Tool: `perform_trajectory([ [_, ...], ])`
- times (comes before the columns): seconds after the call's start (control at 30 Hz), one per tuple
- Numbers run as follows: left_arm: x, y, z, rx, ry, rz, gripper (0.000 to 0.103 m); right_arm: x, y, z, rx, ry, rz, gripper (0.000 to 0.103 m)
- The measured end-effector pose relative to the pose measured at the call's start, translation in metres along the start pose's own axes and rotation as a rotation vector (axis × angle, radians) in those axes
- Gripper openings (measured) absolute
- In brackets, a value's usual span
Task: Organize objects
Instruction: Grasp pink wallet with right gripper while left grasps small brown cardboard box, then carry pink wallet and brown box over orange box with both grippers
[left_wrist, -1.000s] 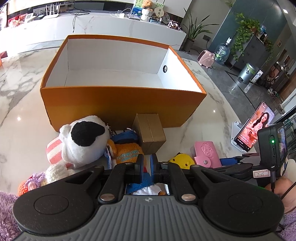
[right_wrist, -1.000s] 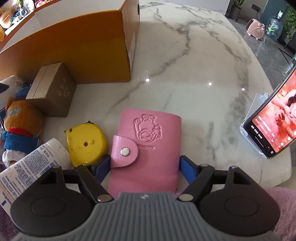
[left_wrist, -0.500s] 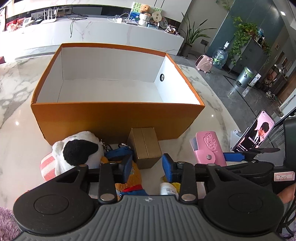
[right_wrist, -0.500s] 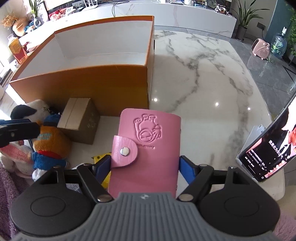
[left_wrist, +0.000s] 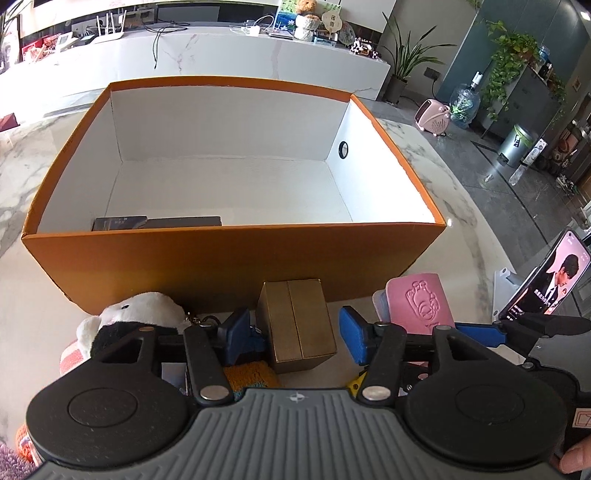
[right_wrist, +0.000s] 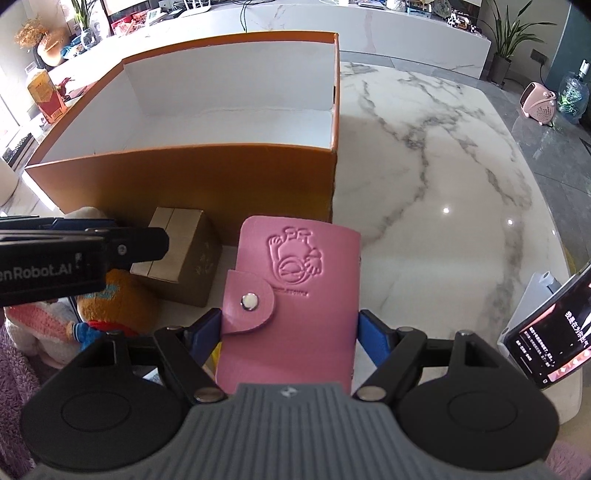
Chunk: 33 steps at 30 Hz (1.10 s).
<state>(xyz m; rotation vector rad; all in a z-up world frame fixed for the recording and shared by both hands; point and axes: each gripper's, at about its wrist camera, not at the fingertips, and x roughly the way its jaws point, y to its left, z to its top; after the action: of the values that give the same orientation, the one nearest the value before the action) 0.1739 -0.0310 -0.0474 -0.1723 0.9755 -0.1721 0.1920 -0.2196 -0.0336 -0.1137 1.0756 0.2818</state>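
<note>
A pink leather card wallet (right_wrist: 295, 295) is clamped by the right hand-held gripper (right_wrist: 290, 332) above the white marble bench (right_wrist: 424, 184). The left hand-held gripper (left_wrist: 291, 332) is seen opening, with a small brown cardboard box (left_wrist: 299, 325) between its blue pads (left_wrist: 236, 334), untouched.

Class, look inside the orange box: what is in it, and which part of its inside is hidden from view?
Inside the orange box, two flat dark items lie against the near wall, left of centre. The rest of the white floor shows bare. The near wall covers their lower parts and the strip of floor behind it.

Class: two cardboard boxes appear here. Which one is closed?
The small brown cardboard box on the marble table; its flaps are shut, while the large orange cardboard box behind it stands open-topped.
</note>
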Motion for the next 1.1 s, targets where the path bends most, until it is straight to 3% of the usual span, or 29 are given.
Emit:
perform_trajectory([
  [0.27,0.015,0.001,0.002,0.021,0.030,0.041,0.057,0.009,0.000,0.000,-0.006,0.018,0.004,0.079],
  [0.47,0.015,0.001,0.006,0.015,0.037,0.004,0.038,0.010,0.001,0.001,-0.011,0.017,0.007,0.079],
  [0.6,0.014,-0.003,0.006,0.036,0.038,0.018,0.039,0.008,0.005,0.000,-0.021,0.013,0.011,0.079],
  [0.7,0.016,-0.007,0.007,0.051,0.053,0.014,0.052,0.007,0.006,0.000,-0.024,0.011,0.009,0.079],
  [1.1,0.027,-0.008,0.003,0.051,0.070,0.009,0.055,0.007,0.004,-0.002,-0.021,0.017,0.002,0.079],
])
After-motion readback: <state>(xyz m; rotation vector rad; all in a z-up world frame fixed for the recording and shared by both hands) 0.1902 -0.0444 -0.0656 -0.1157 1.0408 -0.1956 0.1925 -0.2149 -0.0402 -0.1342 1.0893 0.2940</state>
